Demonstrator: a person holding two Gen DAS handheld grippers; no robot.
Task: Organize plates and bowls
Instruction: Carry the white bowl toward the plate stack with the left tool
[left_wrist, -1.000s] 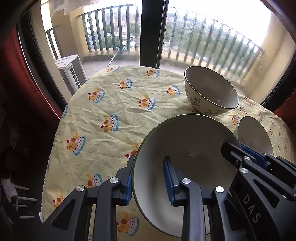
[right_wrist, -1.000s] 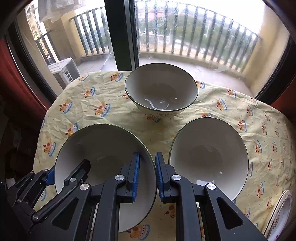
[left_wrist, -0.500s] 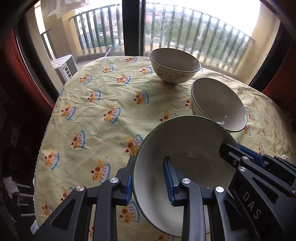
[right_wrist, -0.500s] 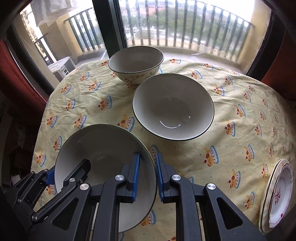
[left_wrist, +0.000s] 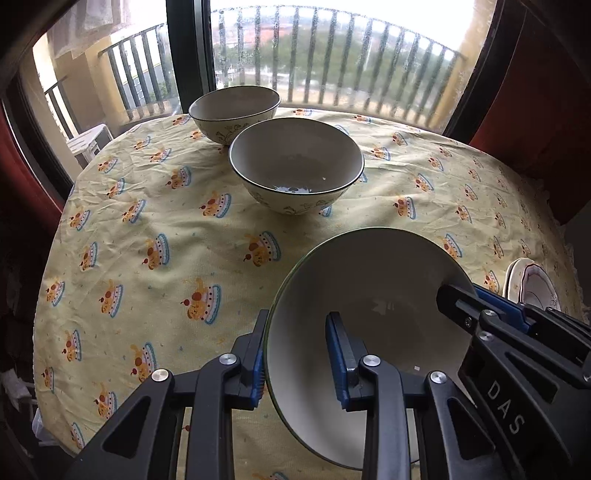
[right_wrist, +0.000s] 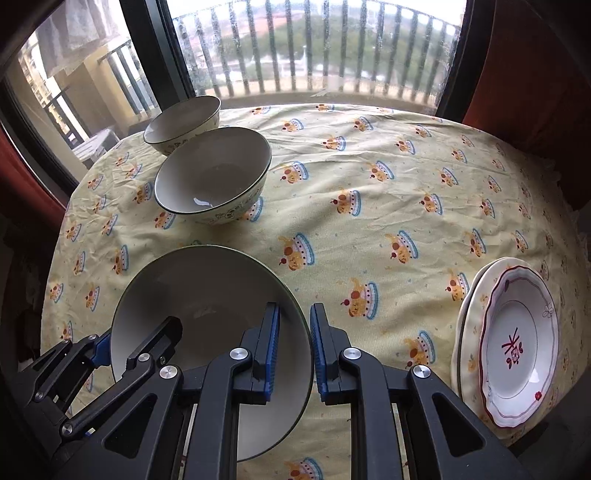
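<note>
A large cream bowl (left_wrist: 369, 291) (right_wrist: 207, 288) with a dark green rim hangs tilted above the tablecloth, carried by both grippers. My left gripper (left_wrist: 295, 321) is shut on its left rim, one pad inside and one outside. On the opposite rim my right gripper (right_wrist: 293, 310) is shut the same way. Each gripper shows in the other's view: the right gripper (left_wrist: 461, 295) and the left gripper (right_wrist: 140, 339). Two patterned bowls, a nearer bowl (left_wrist: 295, 162) (right_wrist: 212, 173) and a far bowl (left_wrist: 234, 103) (right_wrist: 181, 118), stand on the table. Stacked plates (right_wrist: 517, 332) (left_wrist: 532, 284) lie at the right edge.
The round table wears a yellow tablecloth (right_wrist: 369, 184) printed with cakes. Behind it are a window (right_wrist: 314, 48) with balcony railings and a dark frame post. Red curtains (right_wrist: 535, 74) hang at both sides. The table's rim falls away at left and right.
Both grippers carried the held bowl back and to the right across the table. The two standing bowls slid left and farther off in view, and the plates came into sight at the right.
</note>
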